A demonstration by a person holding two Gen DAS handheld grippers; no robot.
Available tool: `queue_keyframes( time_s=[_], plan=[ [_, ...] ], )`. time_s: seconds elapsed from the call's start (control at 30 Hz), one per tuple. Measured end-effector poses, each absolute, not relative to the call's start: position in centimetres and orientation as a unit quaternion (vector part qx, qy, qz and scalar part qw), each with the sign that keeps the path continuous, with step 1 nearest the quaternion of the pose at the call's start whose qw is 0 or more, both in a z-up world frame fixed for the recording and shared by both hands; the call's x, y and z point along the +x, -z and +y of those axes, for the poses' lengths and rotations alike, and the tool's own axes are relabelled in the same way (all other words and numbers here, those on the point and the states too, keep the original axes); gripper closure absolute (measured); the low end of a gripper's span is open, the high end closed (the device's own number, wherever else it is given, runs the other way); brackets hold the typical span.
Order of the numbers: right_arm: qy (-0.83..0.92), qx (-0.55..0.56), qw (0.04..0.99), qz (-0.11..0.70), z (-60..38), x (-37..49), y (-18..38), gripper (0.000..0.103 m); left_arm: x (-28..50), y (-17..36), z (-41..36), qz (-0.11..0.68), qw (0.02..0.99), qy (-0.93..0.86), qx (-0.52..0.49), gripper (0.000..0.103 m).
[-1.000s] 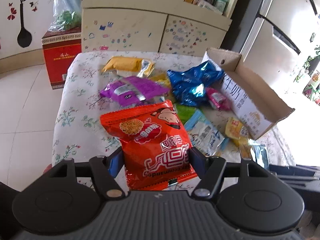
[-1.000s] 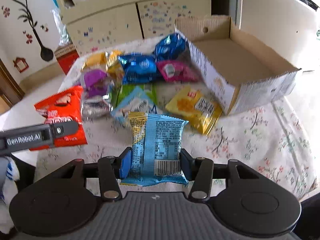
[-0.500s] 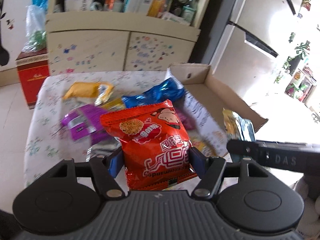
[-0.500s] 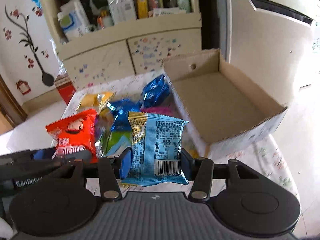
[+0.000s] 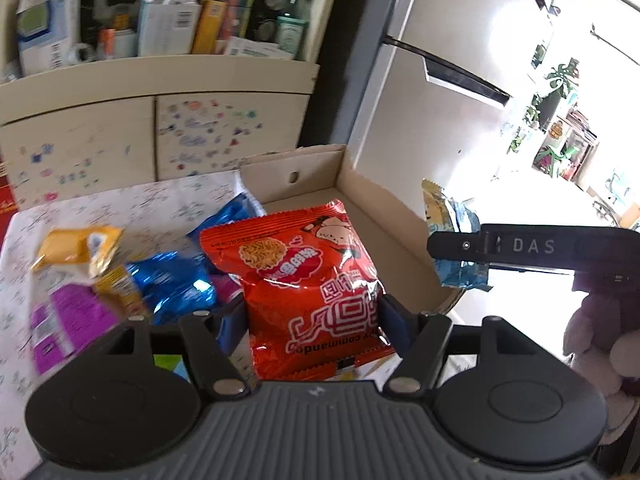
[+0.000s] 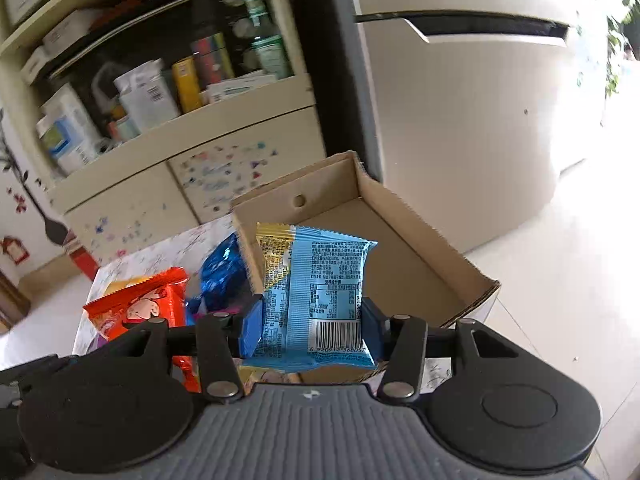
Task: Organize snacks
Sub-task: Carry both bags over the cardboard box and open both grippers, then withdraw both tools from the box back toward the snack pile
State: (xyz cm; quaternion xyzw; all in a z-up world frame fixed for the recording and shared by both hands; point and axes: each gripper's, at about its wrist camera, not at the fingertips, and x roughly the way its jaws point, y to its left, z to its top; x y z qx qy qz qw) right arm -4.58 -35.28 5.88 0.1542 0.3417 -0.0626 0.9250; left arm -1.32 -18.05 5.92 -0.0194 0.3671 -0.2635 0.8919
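My left gripper (image 5: 312, 320) is shut on a red noodle snack packet (image 5: 308, 280) and holds it in the air in front of the open cardboard box (image 5: 376, 216). My right gripper (image 6: 312, 324) is shut on a light blue snack packet (image 6: 316, 292) and holds it above the near end of the same box (image 6: 400, 256). In the left wrist view the right gripper (image 5: 520, 248) shows at the right with the blue packet (image 5: 452, 232). The red packet also shows in the right wrist view (image 6: 144, 304).
Loose snacks lie on the floral tablecloth (image 5: 120, 208): a yellow packet (image 5: 76, 248), a blue foil packet (image 5: 172, 284), a purple packet (image 5: 64, 320). A cream cabinet (image 5: 160, 128) with a cluttered shelf stands behind. A fridge (image 6: 460, 100) is at the right.
Both grippers have risen and moved toward the box with their packets still held. The views now tilt upward and show more of the shelf and fridge.
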Motion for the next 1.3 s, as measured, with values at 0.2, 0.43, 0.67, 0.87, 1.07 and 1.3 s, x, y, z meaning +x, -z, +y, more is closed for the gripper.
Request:
queue_keyframes(
  time_s=[0.2,0.43,0.67,0.87,1.07,1.3],
  plan=[
    [0.074,0.195,0.914,0.349,-37.1,-2.9,-5.6,0.046,1.5,-5.4,-21.5,0.379,0.885,0.269,-0.022,0.035],
    [0.098,0.223,0.899,0.363,-38.6,-1.0,-4.7,0.046,4.2,-3.5,-25.5,0.400,0.875,0.271,-0.013,0.035],
    [0.116,0.259,0.891,0.355,-40.0,-1.1,-4.4,0.037,4.6,-3.7,-26.7,0.396,0.878,0.268,-0.012,0.015],
    [0.101,0.257,0.894,0.353,-39.5,-1.6,-4.5,0.031,4.1,-4.3,-24.2,0.407,0.876,0.257,-0.022,0.013],
    [0.069,0.247,0.897,0.361,-38.1,-2.0,-4.4,0.028,3.5,-4.6,-19.9,0.417,0.879,0.232,-0.026,0.011],
    [0.006,0.219,0.900,0.378,-34.7,-3.1,-4.1,0.025,2.5,-4.0,-14.2,0.429,0.880,0.200,-0.027,0.011]
  ],
)
